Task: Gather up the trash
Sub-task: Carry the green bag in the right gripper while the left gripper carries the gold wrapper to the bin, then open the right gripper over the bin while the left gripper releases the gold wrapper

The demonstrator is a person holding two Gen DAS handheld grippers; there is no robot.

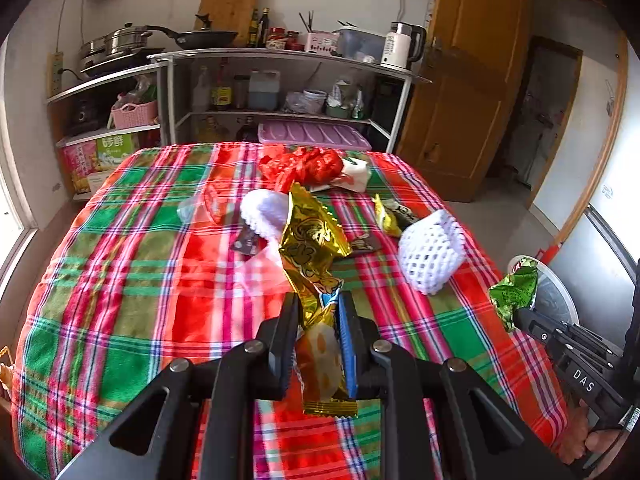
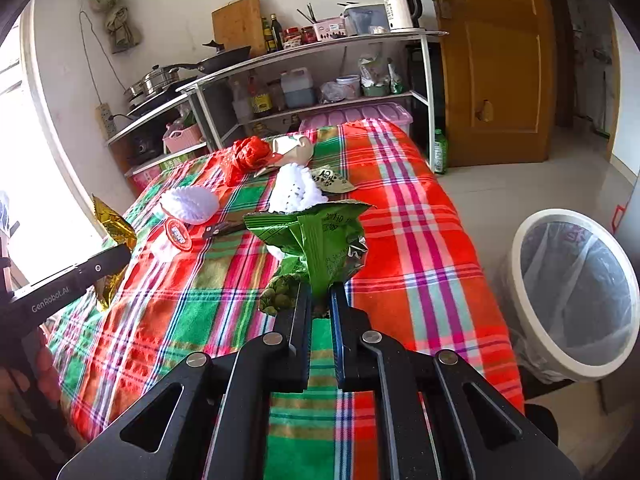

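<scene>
Between both pairs of jaws, trash is clamped above the plaid table.

Nearest, my left gripper point(image 1: 318, 312) grips a gold wrapper point(image 1: 310, 248); my right gripper point(image 2: 320, 300) clenches a green wrapper point(image 2: 320, 236). Beyond lie two white foam nets point(image 1: 432, 254), a red bag point(image 1: 304, 166). On the floor at right stands the lined bin point(image 2: 520, 280).

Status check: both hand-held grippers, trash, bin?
Left hand-held gripper shut on gold wrapper. Right hand-held gripper shut on green wrapper. Bin open on the floor, more trash on the table.
</scene>
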